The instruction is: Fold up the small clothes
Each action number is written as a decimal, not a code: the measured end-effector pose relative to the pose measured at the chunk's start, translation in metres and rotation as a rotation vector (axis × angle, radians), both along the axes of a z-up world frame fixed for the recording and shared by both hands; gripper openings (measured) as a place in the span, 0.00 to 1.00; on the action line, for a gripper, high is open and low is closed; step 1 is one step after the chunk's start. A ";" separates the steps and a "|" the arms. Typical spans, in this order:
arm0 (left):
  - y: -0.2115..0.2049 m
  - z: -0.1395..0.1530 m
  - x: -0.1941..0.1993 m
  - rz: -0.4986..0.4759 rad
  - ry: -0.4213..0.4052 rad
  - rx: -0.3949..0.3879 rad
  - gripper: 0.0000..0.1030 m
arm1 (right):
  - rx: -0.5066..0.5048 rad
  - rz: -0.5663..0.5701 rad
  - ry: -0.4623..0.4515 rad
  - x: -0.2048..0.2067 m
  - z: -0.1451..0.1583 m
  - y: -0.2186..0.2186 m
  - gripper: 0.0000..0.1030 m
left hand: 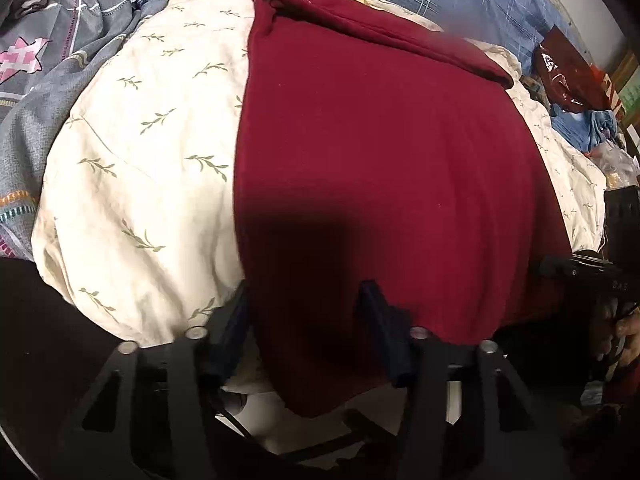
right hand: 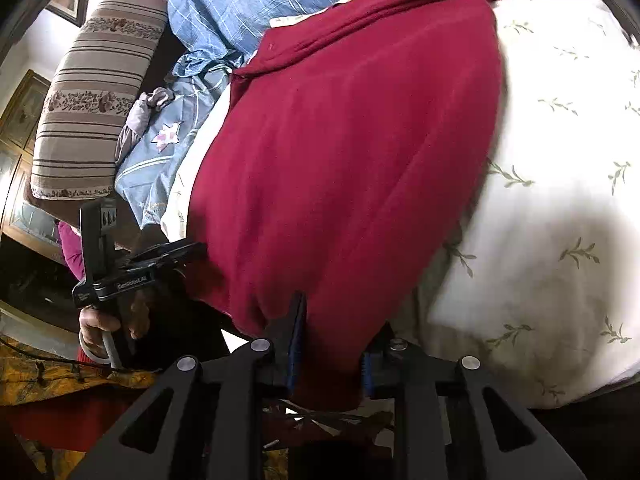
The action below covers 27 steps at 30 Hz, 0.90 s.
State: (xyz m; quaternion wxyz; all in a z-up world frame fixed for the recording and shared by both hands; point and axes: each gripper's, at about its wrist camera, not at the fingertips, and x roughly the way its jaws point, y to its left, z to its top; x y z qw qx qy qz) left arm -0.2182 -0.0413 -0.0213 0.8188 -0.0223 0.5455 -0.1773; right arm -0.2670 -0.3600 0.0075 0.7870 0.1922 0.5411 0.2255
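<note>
Right wrist view: red garment (right hand: pixel 352 152) lies spread on the cream leaf-print quilt (right hand: pixel 560 208), long axis running near to far. Far end carries a doubled-over band, so one fold looks made there; the rest is a single flat layer. Near hem hangs off the quilt edge.

Right gripper (right hand: pixel 329 344) is narrow, both pads pinching the near hem, cloth bunched between them. Left gripper (left hand: pixel 308 320) has the hem's other corner between its fingers, but whether the pads actually press on it I can't tell: the gap looks wider and the cloth sits loose there. A person's hand (right hand: pixel 108 320) holds that tool's handle, seen at left in the right wrist view.

My read: early to mid fold. Hem grabbed at both near corners, next likely carrying it far to halve the piece. Crumpled blue clothes (right hand: pixel 224 20) at the far side are unfolded, so more work remains.
</note>
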 end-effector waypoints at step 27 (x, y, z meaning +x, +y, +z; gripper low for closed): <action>0.022 0.088 0.058 0.043 -0.204 -0.207 0.04 | 0.309 -0.135 -0.328 0.050 0.081 -0.031 0.14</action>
